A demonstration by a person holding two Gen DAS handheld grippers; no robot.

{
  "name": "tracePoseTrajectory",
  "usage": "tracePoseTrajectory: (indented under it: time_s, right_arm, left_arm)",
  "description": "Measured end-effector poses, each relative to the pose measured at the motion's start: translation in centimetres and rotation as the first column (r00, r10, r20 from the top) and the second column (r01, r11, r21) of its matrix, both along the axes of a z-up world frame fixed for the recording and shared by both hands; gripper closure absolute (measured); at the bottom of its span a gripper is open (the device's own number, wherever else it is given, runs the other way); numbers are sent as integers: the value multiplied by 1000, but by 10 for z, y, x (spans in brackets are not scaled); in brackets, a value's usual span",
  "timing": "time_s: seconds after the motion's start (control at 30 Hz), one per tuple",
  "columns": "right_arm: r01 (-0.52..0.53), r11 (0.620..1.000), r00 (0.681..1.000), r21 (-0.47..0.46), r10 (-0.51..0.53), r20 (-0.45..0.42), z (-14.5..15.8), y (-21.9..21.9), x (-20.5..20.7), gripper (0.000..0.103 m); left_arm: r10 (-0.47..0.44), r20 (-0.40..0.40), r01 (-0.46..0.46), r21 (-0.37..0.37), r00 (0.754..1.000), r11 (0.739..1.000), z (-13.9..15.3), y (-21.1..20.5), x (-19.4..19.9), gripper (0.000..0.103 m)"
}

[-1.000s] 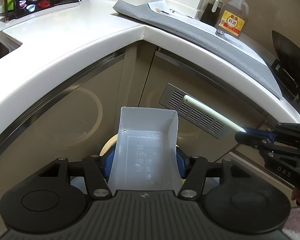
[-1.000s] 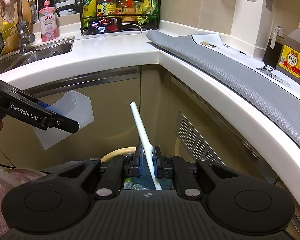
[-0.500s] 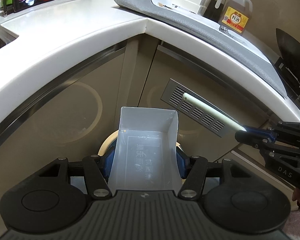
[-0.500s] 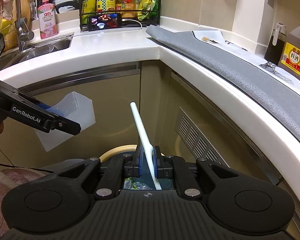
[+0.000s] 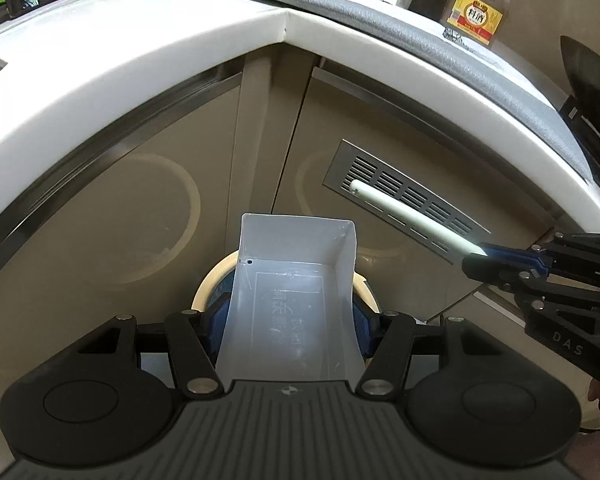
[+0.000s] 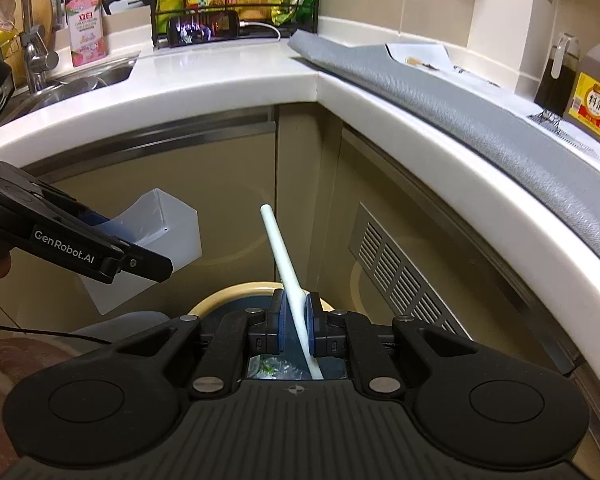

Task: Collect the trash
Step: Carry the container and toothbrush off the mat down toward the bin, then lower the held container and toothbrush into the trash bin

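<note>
1. Down below the tabletop (image 6: 228,92) corner, both tools hang over a round bin (image 6: 236,292) with a cream rim, which sits on the floor against the beige cabinet doors (image 5: 112,216).
2. Left hand-held gripper (image 5: 288,316) is clamped on a white plastic scoop box (image 5: 296,280); its blue pads press the two side walls, and the box's open mouth faces forward and down toward the bin.
3. That box looks bare inside: I see only moulded lettering on its floor, no scraps. Whether it has been tipped out I cannot say.
4. Right hand-held gripper (image 6: 296,320) is nipped tight on a slim white stick (image 6: 284,264), a scraper handle by the look of it, slanting up and to the left from between the blue pads.
5. Through the gap under that stick, the right wrist view shows crumpled clear wrapping and something green (image 6: 272,368) lying in the bin, so some trash is already collected.
6. Up on the tabletop, the grey mat (image 6: 440,96) has a white sheet (image 6: 420,54) with small bits on it, too small to identify. They may be trash left to clear.
7. My read: the gathering tools are at the bin, so this is the dumping stage; what remains is finishing here and checking the worktop for leftovers.
</note>
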State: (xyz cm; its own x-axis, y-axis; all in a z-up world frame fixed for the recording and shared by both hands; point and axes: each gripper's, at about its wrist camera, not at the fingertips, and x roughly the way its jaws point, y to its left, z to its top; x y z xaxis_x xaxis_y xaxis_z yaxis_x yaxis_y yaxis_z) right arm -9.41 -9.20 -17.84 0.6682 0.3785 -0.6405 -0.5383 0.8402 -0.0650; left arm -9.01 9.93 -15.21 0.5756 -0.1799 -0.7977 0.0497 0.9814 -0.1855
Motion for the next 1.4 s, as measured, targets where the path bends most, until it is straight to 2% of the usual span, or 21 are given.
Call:
tracePoseTrajectory:
  time_s: [0.47,0.77,1.07,1.4]
  right_arm:
    - [-7,999,998,-36,4,-66,-23,18,26,92]
    - [-19,997,992,-73,10,-127,-43,34,45,92]
    - [-22,995,976,-100,0,-218,-74,47,73,92]
    - [-13,995,953,-99,-18,-302,-104,62,104,92]
  left_arm:
    - [-18,-66,23,69,998,997,-27,-13,20,38]
    - [-33,-138,40,52,990,998,-52,-14,41,38]
    - [-39,-249,52,47,968,997,-90,-17,68,38]
    - [-24,-330,33,20,944,999,-128,-7,93,38]
